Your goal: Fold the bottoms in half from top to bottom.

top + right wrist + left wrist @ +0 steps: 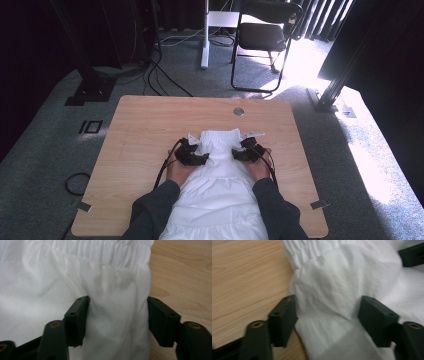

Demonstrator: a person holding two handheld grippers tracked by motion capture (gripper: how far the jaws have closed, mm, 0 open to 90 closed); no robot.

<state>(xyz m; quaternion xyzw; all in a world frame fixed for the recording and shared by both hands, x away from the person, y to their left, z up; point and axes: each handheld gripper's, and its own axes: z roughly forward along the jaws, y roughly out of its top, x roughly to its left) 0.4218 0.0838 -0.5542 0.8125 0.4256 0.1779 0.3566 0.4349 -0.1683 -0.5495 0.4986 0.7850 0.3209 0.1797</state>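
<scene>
Bare wooden table (150, 125) surrounds a white garment (217, 195), each side edge bunched inside a half-open claw.

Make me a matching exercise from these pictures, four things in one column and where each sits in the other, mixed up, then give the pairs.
Things
1. white garment
2. left gripper
3. right gripper
4. folding chair

Places
A. on the carpet beyond the table's far edge
B. at the garment's right side, below the gathered waistband
C. spread on the table between the person's forearms
D. at the garment's left side, fabric bunched between its jaws

Pairs: 1-C, 2-D, 3-B, 4-A
</scene>
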